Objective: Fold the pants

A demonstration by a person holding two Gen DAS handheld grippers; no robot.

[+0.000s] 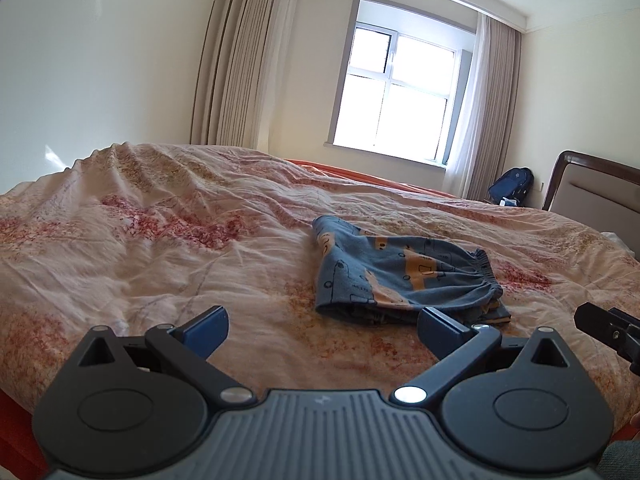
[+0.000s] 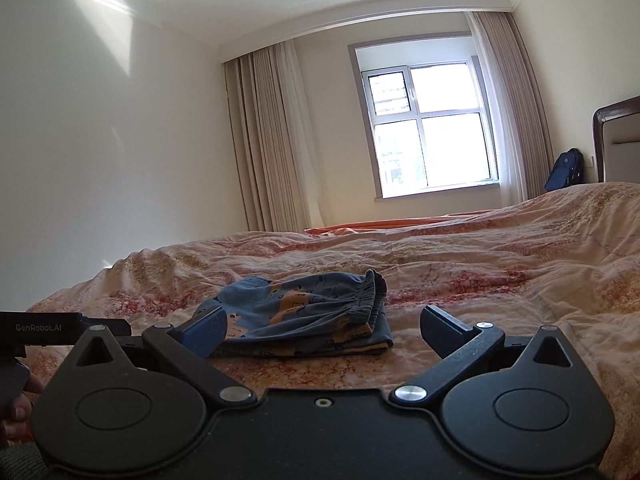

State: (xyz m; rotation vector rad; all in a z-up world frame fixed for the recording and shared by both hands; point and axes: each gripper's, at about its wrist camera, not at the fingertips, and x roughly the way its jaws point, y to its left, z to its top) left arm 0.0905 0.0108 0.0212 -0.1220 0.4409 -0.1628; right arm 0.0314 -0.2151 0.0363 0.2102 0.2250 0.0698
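Note:
A small pair of blue pants [image 1: 404,276] with orange print lies folded into a compact stack on the bed, its elastic waistband to the right. My left gripper [image 1: 322,332] hovers open just in front of the stack, nothing between its fingers. In the right wrist view the same pants [image 2: 308,312] lie just beyond my right gripper [image 2: 324,330], which is also open and empty; its left finger [image 2: 208,330] overlaps the near left corner of the stack. The right gripper's tip [image 1: 608,330] shows at the right edge of the left wrist view.
A wrinkled pink floral bedspread [image 1: 160,248] covers the bed. A padded headboard [image 1: 596,192] stands at the right, a blue backpack [image 1: 512,190] on the floor beside it. A window [image 1: 396,92] with beige curtains is behind. The left gripper's body [image 2: 44,330] and a hand [image 2: 16,412] show at far left.

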